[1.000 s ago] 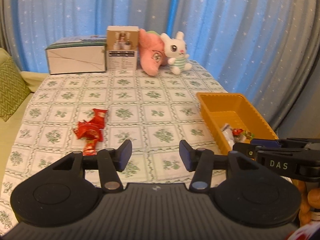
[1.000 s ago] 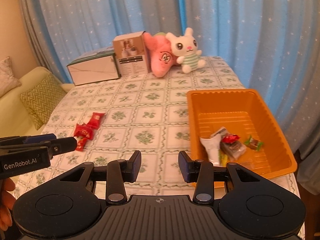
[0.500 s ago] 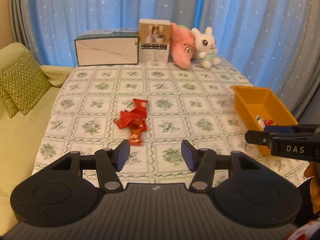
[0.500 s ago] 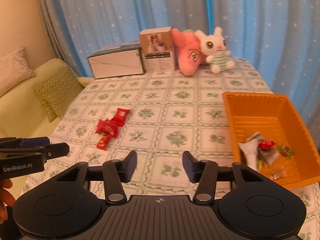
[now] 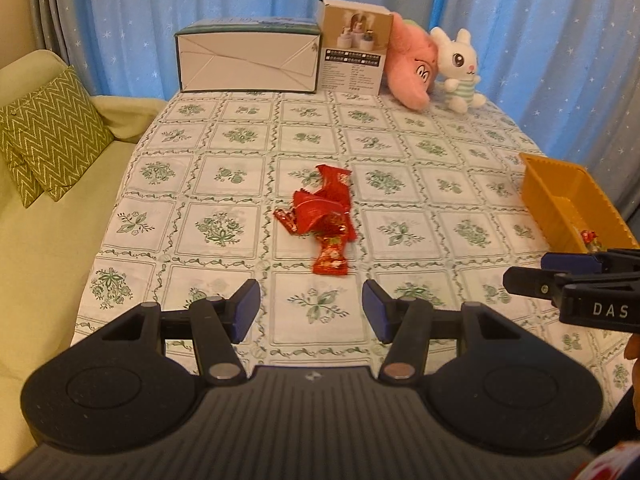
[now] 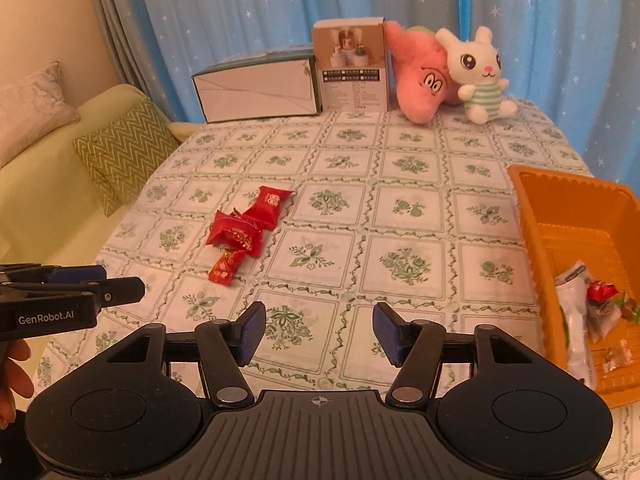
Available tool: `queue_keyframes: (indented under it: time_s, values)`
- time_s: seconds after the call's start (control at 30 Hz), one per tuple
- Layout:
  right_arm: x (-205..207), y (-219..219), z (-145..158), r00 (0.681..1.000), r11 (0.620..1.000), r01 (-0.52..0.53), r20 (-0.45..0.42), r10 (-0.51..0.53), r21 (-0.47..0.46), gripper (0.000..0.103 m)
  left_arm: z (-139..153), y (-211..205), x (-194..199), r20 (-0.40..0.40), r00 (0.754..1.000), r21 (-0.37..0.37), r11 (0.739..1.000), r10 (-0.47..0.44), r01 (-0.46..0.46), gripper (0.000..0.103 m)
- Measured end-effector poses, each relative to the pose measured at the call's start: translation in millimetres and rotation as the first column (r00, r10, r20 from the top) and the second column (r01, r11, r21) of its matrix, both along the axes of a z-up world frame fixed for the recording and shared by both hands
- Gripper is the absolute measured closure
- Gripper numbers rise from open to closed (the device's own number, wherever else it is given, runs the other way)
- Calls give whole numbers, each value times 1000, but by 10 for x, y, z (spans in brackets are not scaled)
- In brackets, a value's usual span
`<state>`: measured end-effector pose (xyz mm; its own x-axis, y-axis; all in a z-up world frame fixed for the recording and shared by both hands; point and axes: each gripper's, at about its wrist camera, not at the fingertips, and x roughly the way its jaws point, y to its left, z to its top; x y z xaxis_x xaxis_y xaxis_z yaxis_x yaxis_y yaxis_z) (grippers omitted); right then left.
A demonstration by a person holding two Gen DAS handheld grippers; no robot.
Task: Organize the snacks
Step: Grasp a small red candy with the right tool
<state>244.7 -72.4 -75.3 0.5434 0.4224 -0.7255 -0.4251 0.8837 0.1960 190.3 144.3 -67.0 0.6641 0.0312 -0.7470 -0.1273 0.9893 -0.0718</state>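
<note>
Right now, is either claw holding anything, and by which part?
Nothing is held. The left claw is open and empty; the right claw is opening, also empty. The red snacks lie untouched.

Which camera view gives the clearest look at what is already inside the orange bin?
The right wrist view. It looks down into the orange bin, showing several wrapped snacks lying on its floor. The left wrist view catches only the bin's near wall and rim at the frame's right edge, with one red wrapper peeking out.
</note>
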Motion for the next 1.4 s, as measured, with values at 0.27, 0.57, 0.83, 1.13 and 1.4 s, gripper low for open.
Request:
queue_keyframes:
  time_s: [0.27, 0.57, 0.83, 1.13, 1.4]
  values:
    - [185, 349, -210, 999, 999, -23, -27, 24, 37, 44, -207, 264, 258, -14, 1000, 18, 1000, -16, 16, 50]
    - [367, 777, -442, 998, 996, -50, -20, 52, 74, 44, -475, 503, 505, -13, 999, 51, 998, -44, 45, 51]
    - [508, 1038, -671, 999, 994, -36, -8, 37, 101, 50, -567, 667, 624, 7, 1000, 70, 997, -15, 14, 52]
    - [610, 1323, -849, 999, 996, -54, 5, 54, 73, 63, -559, 804, 602, 24, 999, 25, 999, 34, -34, 52]
    - [600, 1158, -842, 997, 998, -66, 44, 66, -7, 81, -550, 613, 637, 60, 996, 62, 996, -71, 68, 52]
